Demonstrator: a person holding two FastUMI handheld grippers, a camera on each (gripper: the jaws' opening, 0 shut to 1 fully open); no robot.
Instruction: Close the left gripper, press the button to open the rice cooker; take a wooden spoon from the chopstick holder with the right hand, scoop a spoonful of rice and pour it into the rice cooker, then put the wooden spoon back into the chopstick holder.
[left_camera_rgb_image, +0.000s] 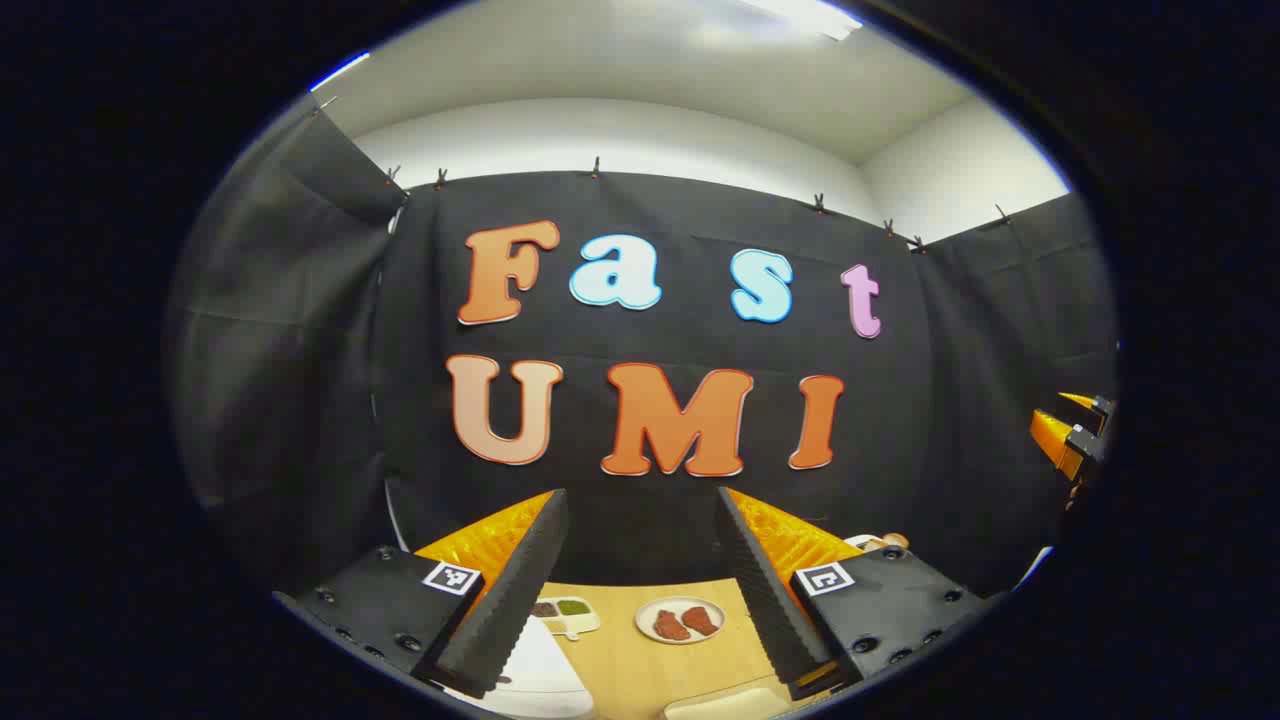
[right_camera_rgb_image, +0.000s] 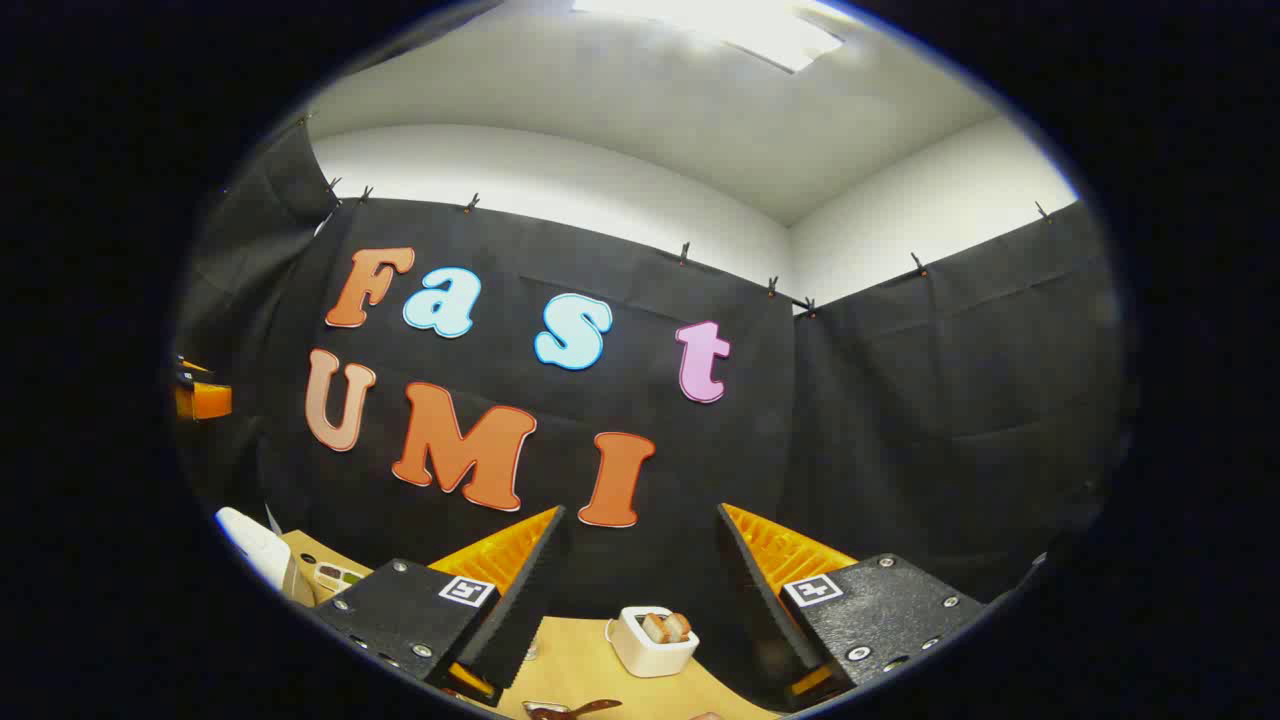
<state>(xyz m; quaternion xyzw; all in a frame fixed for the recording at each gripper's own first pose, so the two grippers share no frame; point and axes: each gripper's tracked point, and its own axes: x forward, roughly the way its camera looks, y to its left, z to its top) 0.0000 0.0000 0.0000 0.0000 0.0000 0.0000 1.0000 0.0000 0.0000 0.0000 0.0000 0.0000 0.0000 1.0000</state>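
**newbie:** How far along are you?

**me:** Haven't started, I'd say. My left gripper is spread wide, holding nothing, so the closing step isn't done. Just under it sits a white curve, probably the rice cooker, though it's cut off. My right gripper is spread and empty too. A wooden spoon lies near it on the table, the white holder beyond. Both grippers are held high, tilted toward the wall.

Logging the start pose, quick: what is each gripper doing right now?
Left gripper: jaws open, holding nothing, raised toward the booth wall.
Right gripper: jaws open, holding nothing, also raised.
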